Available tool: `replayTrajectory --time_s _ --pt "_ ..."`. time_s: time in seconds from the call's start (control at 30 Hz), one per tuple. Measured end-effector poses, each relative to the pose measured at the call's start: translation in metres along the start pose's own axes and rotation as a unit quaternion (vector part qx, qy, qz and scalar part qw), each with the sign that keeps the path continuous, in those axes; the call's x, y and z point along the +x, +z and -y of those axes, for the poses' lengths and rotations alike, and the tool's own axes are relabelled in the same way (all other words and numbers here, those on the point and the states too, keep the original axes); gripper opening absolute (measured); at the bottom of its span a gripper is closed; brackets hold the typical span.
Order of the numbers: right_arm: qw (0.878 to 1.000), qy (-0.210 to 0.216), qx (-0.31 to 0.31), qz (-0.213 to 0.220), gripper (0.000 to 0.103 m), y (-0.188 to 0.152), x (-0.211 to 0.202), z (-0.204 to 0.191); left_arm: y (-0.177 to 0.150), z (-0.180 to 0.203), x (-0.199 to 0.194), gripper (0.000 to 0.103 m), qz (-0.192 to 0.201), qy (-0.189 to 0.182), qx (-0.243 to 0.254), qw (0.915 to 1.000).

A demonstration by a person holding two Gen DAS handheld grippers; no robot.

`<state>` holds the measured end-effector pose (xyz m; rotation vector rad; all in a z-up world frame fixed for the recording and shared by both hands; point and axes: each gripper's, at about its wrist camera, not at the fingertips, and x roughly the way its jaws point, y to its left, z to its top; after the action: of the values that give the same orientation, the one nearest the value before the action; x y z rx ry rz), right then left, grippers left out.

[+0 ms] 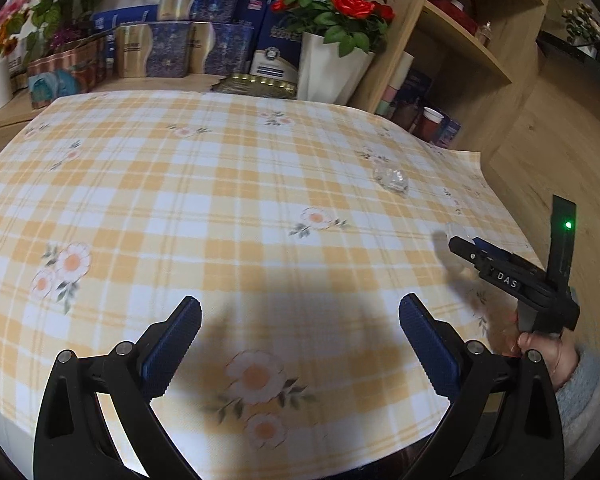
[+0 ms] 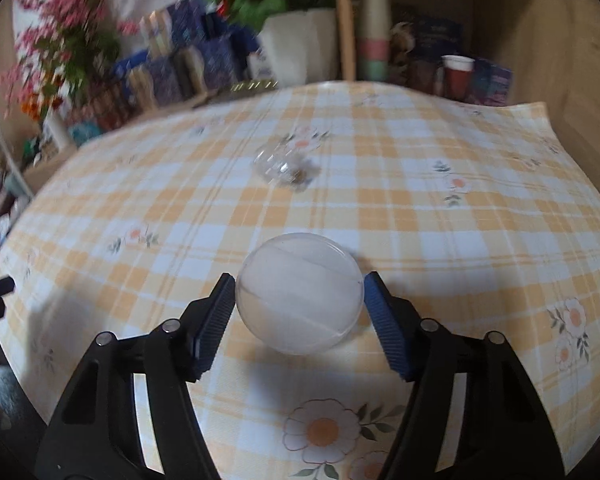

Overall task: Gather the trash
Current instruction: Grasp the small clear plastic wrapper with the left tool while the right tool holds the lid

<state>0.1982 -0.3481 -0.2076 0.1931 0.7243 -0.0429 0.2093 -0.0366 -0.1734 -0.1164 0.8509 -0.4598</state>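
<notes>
Blue ribbed pads line the jaws of both grippers, two pads on each. On the right gripper (image 2: pixel 299 312) the jaws are seen set around one clear plastic cup (image 2: pixel 299 293) lying on its side with its round mouth toward the camera; the left pad touches its rim, while at the right pad contact cannot be told for certain. The left gripper (image 1: pixel 300 340) is held above the desk (image 1: pixel 220 184) with its jaws wide apart and nothing between them. One yellow-and-white checked cloth printed with daisies covers the desk. Farther out on the cloth, well apart from the cup, one crumpled piece of clear plastic (image 2: pixel 284 166) is seen lying alone. From the left wrist view, the right gripper is seen at the desk's right edge, held by one hand (image 1: pixel 544 354) in a grey sleeve. Beyond the far edge, one white pot of red roses (image 1: pixel 332 68) is seen, with blue and gold boxes (image 1: pixel 180 40) stacked beside it and a red cup (image 2: pixel 458 74) on a wooden shelf.
</notes>
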Motion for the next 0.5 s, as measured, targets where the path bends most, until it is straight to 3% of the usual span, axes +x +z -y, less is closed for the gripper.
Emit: replayTrajectory --time_s 0.17,0.33,0.5 --pt "0.995 -0.045 0.067 0.058 0.067 -0.003 -0.019 0.02 0.037 0.031 0.032 0.097 0.007 -0.045 0.036 0.9983" --pt "0.989 -0.067 0.111 0.072 0.067 -0.005 -0.023 0.035 0.081 0.07 0.086 0.097 0.008 -0.054 0.09 0.9945" --pt "0.985 -0.069 0.14 0.068 0.067 -0.007 -0.022 0.047 0.113 0.103 0.132 0.09 0.028 -0.034 0.128 0.9908"
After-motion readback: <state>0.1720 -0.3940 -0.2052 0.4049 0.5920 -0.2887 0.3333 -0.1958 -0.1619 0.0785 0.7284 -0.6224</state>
